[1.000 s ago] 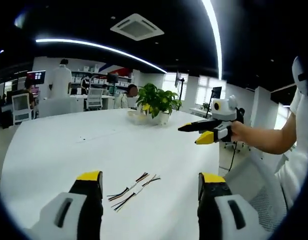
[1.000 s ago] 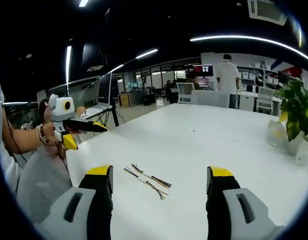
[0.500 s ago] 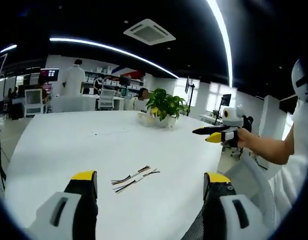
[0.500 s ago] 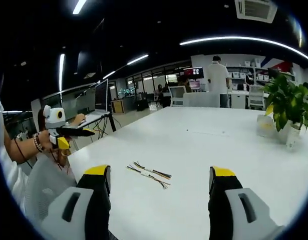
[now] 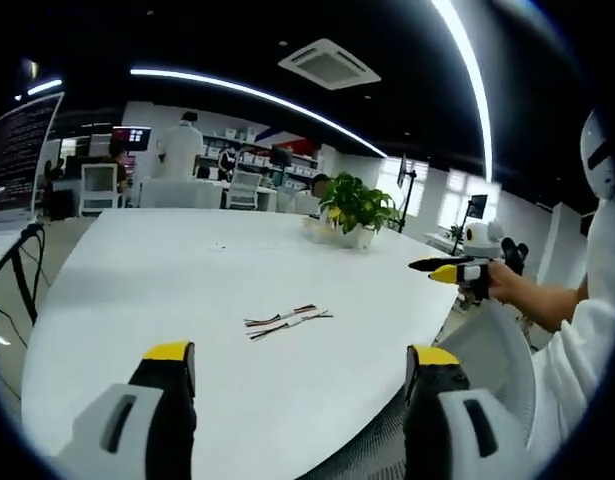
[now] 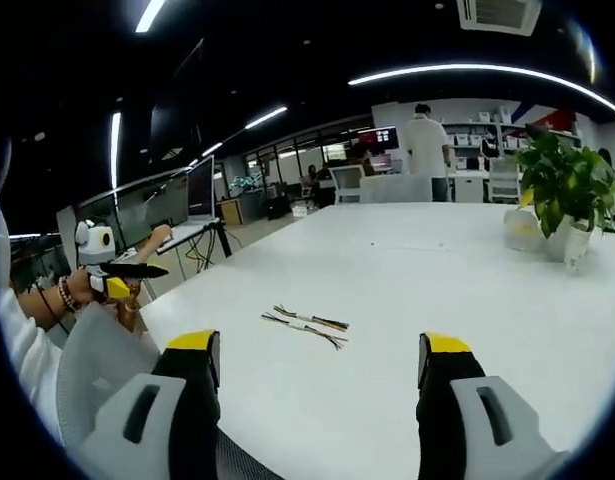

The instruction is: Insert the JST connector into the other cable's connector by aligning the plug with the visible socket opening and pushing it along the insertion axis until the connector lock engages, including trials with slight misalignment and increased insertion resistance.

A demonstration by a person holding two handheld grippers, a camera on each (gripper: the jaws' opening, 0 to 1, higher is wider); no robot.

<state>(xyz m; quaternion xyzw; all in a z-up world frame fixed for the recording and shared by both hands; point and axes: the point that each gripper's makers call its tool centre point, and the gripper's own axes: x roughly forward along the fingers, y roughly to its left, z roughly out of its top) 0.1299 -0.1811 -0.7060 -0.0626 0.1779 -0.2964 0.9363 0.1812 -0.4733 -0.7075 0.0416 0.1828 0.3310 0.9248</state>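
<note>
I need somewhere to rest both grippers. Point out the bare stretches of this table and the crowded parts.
The white table is bare on nearly all sides of the two cables, which lie side by side near the front edge: the wide stretch towards the far end, and the strip between cables and edge. The potted plant takes one far corner. Both grippers are open, off the table.

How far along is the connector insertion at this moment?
Nothing done yet: both cables lie unmated and side by side on the white table. Nothing in hand: left tool and right tool are open, held back from the table. Grasping, aligning and pushing remain.
</note>
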